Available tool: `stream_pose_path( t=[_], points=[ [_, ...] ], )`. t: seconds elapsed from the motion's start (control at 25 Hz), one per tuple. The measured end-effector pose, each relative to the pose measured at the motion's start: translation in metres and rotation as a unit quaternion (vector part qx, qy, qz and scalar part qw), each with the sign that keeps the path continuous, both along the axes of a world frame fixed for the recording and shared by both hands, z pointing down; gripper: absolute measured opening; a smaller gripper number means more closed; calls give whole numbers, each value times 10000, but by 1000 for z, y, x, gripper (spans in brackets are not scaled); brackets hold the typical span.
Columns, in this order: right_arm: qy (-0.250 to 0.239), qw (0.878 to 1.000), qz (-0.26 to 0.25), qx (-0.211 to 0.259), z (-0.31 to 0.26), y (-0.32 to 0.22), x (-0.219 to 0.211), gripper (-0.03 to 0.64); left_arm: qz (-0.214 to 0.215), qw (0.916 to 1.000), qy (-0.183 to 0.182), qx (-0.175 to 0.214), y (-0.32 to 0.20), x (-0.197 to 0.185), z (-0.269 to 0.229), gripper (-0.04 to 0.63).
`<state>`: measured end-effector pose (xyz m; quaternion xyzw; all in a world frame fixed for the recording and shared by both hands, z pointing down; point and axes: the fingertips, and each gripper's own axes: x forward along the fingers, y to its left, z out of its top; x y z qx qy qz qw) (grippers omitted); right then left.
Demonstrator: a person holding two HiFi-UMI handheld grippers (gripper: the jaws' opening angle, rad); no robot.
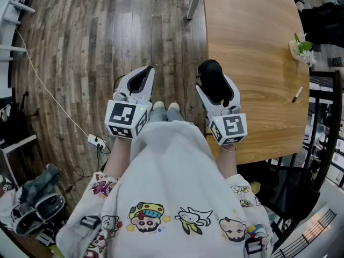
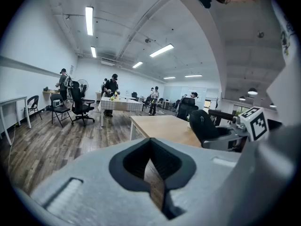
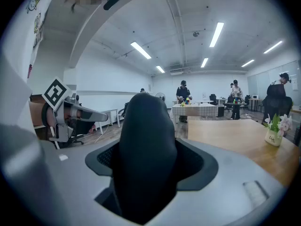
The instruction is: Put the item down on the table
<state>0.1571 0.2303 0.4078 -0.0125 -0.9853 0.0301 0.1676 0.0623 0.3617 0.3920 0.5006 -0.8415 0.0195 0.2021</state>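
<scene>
Right gripper (image 1: 216, 90) holds one black item (image 1: 210, 71).

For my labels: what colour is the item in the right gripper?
The item is plain black; the right gripper view shows it best.

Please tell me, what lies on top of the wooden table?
A flower pot and a pen lie near the right side of the table. The right tongs hold a black item at its left edge; the surface beneath them is covered.
</scene>
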Motion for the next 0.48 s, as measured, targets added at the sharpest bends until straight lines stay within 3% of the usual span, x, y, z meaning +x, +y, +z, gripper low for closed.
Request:
stream_pose_path(
  t=[0.48],
  points=[
    [25, 9994, -73, -341, -1, -7, 16, 353, 7, 9997, -24, -253, -1, 19, 2, 0]
  ],
)
